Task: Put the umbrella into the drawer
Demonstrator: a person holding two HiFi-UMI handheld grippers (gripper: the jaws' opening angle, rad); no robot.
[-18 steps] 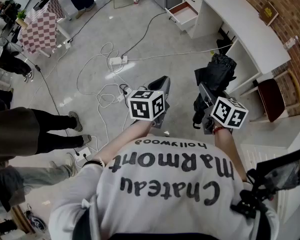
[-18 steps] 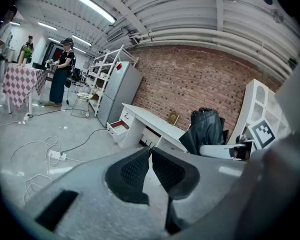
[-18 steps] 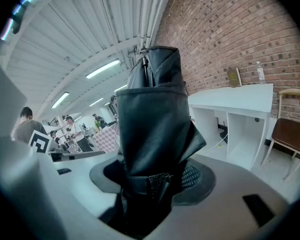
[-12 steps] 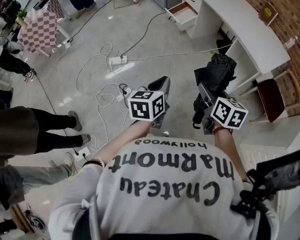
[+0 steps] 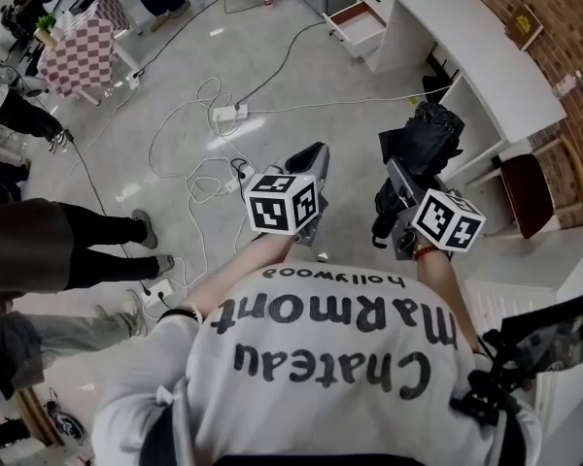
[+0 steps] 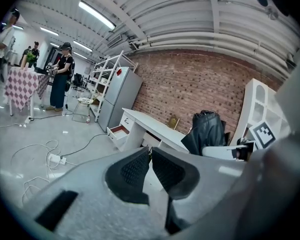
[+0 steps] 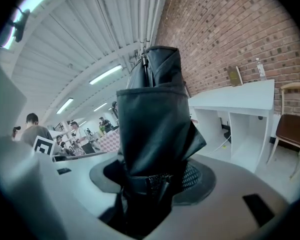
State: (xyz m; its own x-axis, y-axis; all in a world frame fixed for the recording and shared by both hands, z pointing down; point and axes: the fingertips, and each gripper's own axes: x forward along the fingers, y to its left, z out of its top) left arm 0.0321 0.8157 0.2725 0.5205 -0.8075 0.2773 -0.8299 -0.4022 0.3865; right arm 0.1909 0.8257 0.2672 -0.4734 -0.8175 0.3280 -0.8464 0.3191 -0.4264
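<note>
My right gripper (image 5: 398,181) is shut on a folded black umbrella (image 5: 424,140), which sticks up and forward out of the jaws. In the right gripper view the umbrella (image 7: 152,109) fills the middle, with its strapped lower part clamped between the two pads of the right gripper (image 7: 151,180). My left gripper (image 5: 313,163) is held beside it, about level with it. Its pads meet at the tips of the left gripper (image 6: 150,153) with nothing between them. An open drawer (image 5: 358,25) juts from the end of the white desk (image 5: 466,51) far ahead, and its reddish inside shows in the left gripper view (image 6: 118,131).
White cables and a power strip (image 5: 227,116) lie on the grey floor between me and the drawer. People's legs (image 5: 97,241) stand at the left. A brown chair (image 5: 527,192) and white shelving are at the right, and a checkered table (image 5: 78,54) is far left.
</note>
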